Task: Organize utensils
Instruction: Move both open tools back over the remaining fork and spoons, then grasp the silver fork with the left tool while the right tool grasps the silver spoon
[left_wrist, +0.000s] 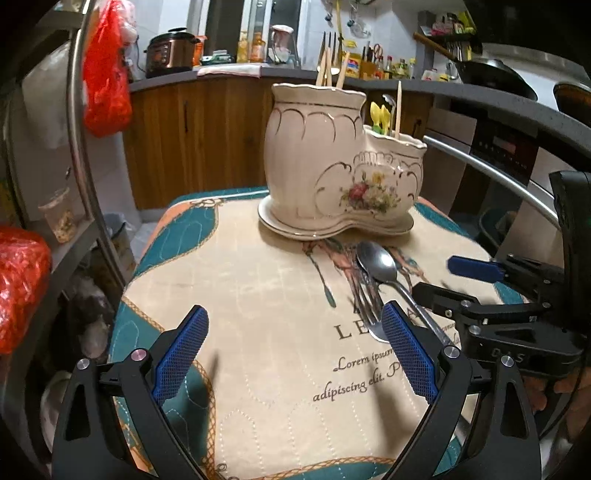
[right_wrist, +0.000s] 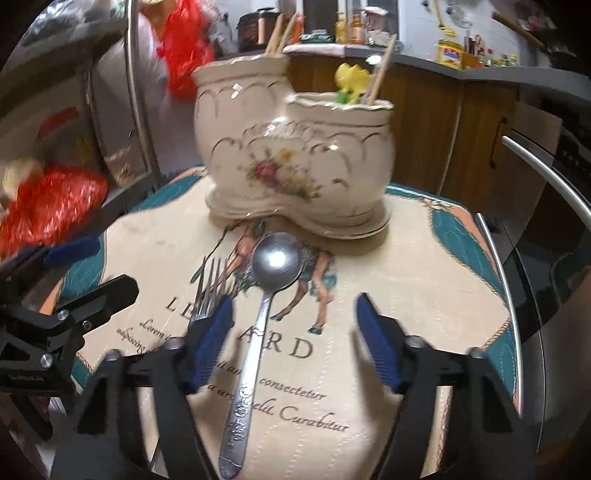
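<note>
A steel spoon and a fork lie side by side on a printed cloth mat, in front of a cream ceramic utensil holder with two cups. My right gripper is open low over the mat. The spoon's handle runs between its blue pads without touching them, and the fork's neck passes under its left finger. In the left wrist view my left gripper stands open and empty, left of the spoon and fork. The holder carries chopsticks and yellow-handled pieces.
The mat covers a small table with curved metal rails at both sides. Red plastic bags hang on shelving at the left. A wooden counter with a rice cooker, bottles and a wok runs behind. My right gripper reaches in from the right.
</note>
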